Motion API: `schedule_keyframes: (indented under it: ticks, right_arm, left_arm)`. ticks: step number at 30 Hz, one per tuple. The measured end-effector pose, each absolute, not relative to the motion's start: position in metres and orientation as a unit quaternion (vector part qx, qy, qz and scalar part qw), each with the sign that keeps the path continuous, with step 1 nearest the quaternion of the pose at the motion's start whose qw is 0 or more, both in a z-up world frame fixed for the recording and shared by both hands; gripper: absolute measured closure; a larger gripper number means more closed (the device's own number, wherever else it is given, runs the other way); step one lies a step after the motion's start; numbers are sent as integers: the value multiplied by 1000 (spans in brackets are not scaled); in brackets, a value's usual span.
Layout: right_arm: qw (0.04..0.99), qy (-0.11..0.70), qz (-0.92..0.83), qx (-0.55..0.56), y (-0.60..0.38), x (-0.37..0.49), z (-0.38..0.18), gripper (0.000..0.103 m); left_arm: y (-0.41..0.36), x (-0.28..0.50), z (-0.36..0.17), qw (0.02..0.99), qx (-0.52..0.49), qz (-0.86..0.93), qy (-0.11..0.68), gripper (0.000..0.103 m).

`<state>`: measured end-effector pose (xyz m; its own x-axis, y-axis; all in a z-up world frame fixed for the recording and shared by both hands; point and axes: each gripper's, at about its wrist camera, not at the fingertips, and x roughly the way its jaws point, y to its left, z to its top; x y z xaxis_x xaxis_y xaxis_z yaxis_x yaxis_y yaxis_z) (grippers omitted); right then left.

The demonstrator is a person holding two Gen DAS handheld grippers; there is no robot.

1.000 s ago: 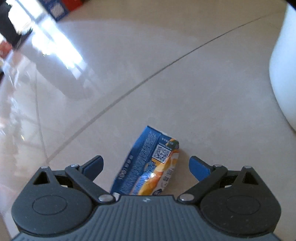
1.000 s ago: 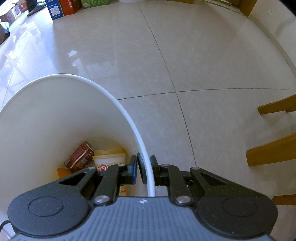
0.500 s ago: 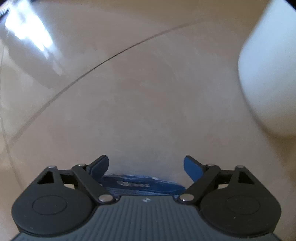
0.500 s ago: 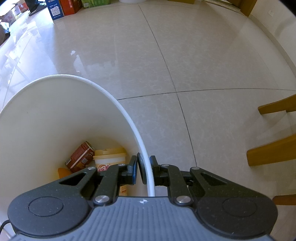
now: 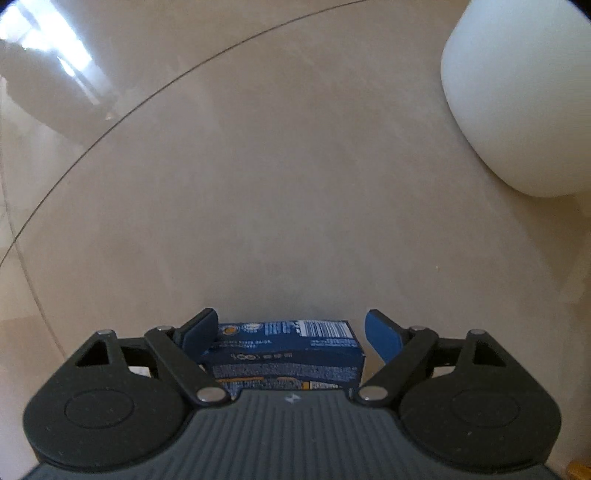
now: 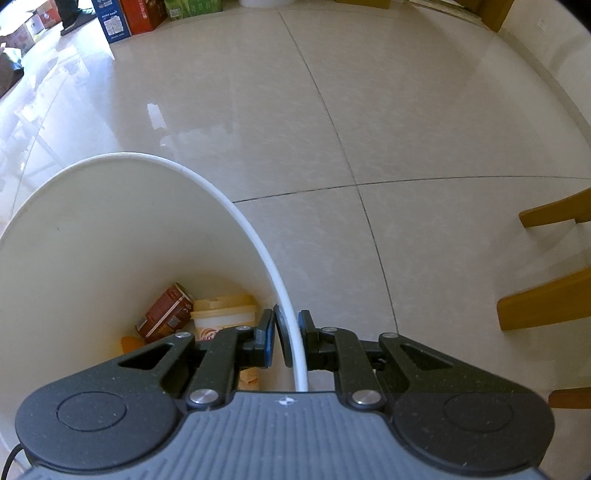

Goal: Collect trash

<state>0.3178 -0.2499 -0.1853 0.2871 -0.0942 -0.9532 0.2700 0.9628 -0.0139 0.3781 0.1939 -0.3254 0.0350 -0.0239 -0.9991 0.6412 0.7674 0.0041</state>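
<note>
Two views look down on a glossy beige tiled floor (image 6: pixel 388 129), crossed by thin dark grout lines. In the right wrist view the white trash bin (image 6: pixel 92 236) fills the near left, its opening facing the camera. At the far left edge of the room stand coloured cardboard boxes (image 6: pixel 125 16), and wooden chair legs (image 6: pixel 550 299) reach in from the right.

At the bottom of the bin lie a red-brown can (image 6: pixel 166 312) on its side, a cream cup with a lid (image 6: pixel 223 314) just right of it, touching or nearly so, and an orange scrap (image 6: pixel 131 343) nearer the camera.

The right gripper (image 6: pixel 288 341) has its jaws closed on the bin's rim, one finger inside the wall and the other outside, the thin white edge pinched between them.

In the left wrist view the same bin (image 5: pixel 517 96) shows as a white rounded body at the far right, well apart from the left gripper (image 5: pixel 290 334). Its jaws have just been closing a little and now stand wide around a dark blue carton (image 5: pixel 284 349) with a barcode on its far face. The left finger (image 5: pixel 201 334) lies against the carton's end; the right finger (image 5: pixel 382 339) stands clear of it with a gap showing, so the carton sits between the jaws without being squeezed.
</note>
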Motion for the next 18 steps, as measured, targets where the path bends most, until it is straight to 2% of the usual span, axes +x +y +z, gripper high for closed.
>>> schedule_keyframes:
  ticks: [5,9,13,18]
  right_arm:
    - [799,585,-115,78,-251,318,-185,87]
    - [799,584,-114,83,-252,318,-183,87]
    - [800,583,-111,90,-253,317,-182,87]
    - [803,578,-111,92,-254,315,-179,87]
  left_arm:
    - [198,369,-292,719,195,-195,638,16]
    - [209,377,-282,725,104,-110,672,16]
    - [227,373,-291,702,-20,-28,711,16]
    - [247,368,-311,706,-86,54,701,17]
